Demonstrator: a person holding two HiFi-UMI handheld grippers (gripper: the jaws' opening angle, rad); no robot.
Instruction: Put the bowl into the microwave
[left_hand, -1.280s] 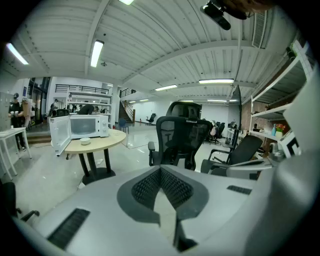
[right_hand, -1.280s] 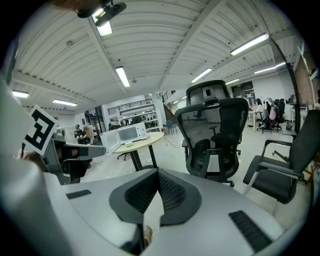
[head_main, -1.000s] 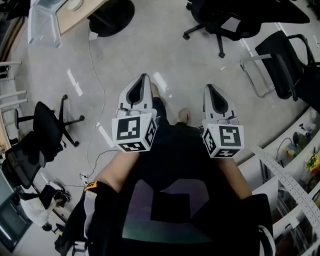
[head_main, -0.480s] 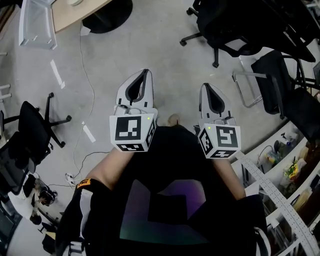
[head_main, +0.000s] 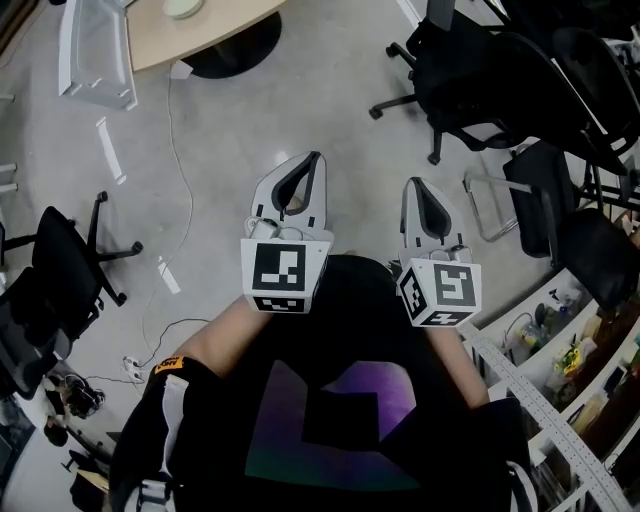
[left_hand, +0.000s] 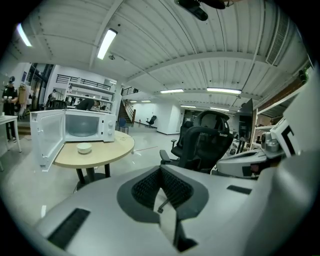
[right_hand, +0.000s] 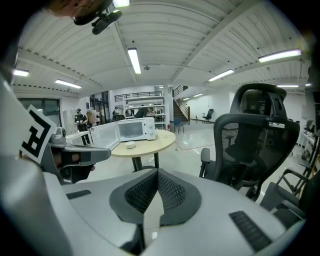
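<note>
Left tool (left_hand: 161, 172), right tool (right_hand: 158, 175) closed; bowl (left_hand: 84, 148) tiny, distant.

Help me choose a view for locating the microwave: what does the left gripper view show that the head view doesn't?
Only the left gripper view: the microwave with its cavity open, and the ceiling lights. Only the head view: the left gripper's marker cube, the person's forearms, a floor cable. Shared: the round table, apparently the bowl on it (clipped at the head view's top edge), a black office chair, and the left gripper, jaws together, empty.
</note>
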